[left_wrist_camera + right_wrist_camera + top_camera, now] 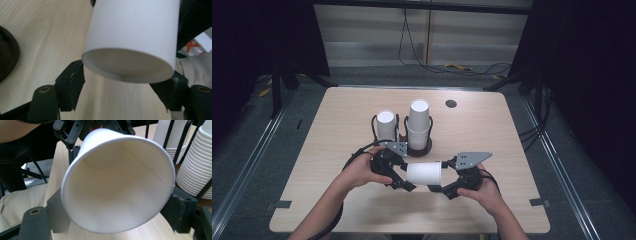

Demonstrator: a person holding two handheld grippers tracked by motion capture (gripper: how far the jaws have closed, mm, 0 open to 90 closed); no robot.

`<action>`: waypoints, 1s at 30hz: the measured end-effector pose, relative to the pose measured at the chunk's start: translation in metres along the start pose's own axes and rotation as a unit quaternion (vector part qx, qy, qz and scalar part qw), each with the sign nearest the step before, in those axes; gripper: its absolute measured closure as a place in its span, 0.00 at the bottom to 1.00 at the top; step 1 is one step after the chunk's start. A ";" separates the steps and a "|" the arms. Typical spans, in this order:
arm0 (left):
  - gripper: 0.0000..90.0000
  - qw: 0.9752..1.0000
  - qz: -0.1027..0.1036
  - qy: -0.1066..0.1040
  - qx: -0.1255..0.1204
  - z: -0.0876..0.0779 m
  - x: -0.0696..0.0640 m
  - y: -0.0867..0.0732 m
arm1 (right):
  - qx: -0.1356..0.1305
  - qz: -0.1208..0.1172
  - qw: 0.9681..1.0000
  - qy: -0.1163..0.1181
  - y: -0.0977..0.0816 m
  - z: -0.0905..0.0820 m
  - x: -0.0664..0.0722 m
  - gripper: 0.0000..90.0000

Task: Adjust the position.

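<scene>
A white paper cup (424,173) lies sideways above the table (492,130), between both hands. The left tool (404,184) pinches its base end; the right tool (438,188) clamps its open rim. Squeezing harder could crush the thin wall; loosening either side could drop it.

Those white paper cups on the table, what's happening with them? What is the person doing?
A person sits at a wooden table with a black two-jaw tool in each hand. Between them a single white paper cup is held on its side above the tabletop: the left tool has its base end, and the right tool has its open mouth end. Behind it stand two stacks of upside-down cups in black wire holders, a shorter stack and a taller stack.
</scene>
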State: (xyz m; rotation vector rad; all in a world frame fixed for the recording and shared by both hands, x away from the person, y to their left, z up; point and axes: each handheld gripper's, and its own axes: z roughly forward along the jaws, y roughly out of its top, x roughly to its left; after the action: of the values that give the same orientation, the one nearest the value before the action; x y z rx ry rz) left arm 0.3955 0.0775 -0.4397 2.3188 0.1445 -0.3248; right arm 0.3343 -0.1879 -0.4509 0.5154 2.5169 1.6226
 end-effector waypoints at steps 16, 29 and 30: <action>0.27 0.996 0.020 0.051 0.069 -0.011 -0.010 0.015 | 0.025 0.006 1.000 -0.005 -0.004 -0.001 -0.002 0.24; 0.31 0.995 0.036 0.038 0.080 0.004 -0.013 0.024 | 0.038 0.000 0.999 0.002 -0.003 0.005 0.001 0.23; 0.32 0.995 0.035 0.033 0.084 0.005 -0.013 0.023 | 0.038 0.000 0.999 0.003 -0.002 0.005 0.001 0.23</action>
State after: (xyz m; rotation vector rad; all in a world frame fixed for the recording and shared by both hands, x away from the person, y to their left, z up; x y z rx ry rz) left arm 0.3870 0.0579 -0.4231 2.4955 0.0692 -0.2329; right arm 0.3342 -0.1839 -0.4551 0.5190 2.5908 1.5370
